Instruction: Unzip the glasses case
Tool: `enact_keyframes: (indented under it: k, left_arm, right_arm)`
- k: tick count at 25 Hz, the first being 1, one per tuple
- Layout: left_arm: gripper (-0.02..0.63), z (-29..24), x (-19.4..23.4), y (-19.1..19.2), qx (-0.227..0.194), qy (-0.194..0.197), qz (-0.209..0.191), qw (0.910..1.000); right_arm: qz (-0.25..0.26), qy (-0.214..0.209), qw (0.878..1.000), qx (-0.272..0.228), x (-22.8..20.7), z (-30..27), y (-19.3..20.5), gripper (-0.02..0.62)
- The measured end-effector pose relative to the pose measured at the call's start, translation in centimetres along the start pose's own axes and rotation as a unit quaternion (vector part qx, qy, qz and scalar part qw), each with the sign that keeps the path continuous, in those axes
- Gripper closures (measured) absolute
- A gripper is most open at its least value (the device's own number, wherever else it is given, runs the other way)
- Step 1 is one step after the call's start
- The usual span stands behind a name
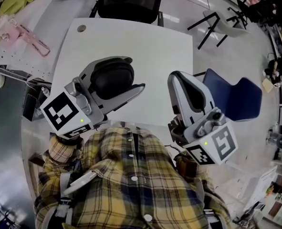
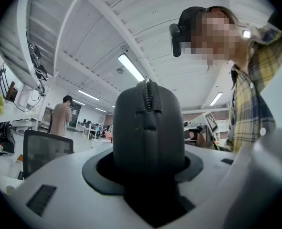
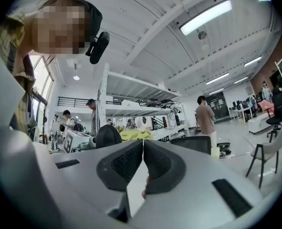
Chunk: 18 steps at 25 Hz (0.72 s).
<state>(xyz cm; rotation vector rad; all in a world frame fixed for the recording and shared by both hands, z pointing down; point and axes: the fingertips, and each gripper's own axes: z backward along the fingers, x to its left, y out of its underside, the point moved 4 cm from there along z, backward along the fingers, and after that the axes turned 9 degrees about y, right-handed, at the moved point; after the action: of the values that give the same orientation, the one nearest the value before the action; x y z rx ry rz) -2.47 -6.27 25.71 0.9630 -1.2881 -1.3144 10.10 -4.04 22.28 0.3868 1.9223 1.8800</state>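
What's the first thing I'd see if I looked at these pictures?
The dark glasses case, its zip running over the top, sits gripped in the left claw near the white table. Beside it, the right claw is closed with nothing in it. A yellow plaid shirt fills the bottom of the head view.

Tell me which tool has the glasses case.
The left tool: its jaws clamp the dark glasses case. The right tool is shut on nothing.
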Motion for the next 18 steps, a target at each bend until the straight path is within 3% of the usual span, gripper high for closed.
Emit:
enact_keyframes:
  k: [7, 18]
  left_arm:
    - [0.362, 1.0, 0.2, 1.8, 0.002, -0.027, 0.010, 0.9996]
    - [0.362, 1.4, 1.4, 1.6, 0.002, -0.028, 0.008, 0.9996]
  right_arm:
    - [0.003, 0.021, 1.000, 0.010, 0.7, -0.4, 2.2, 0.597]
    - [0.004, 0.029, 1.000, 0.011, 0.4, -1.8, 2.6, 0.597]
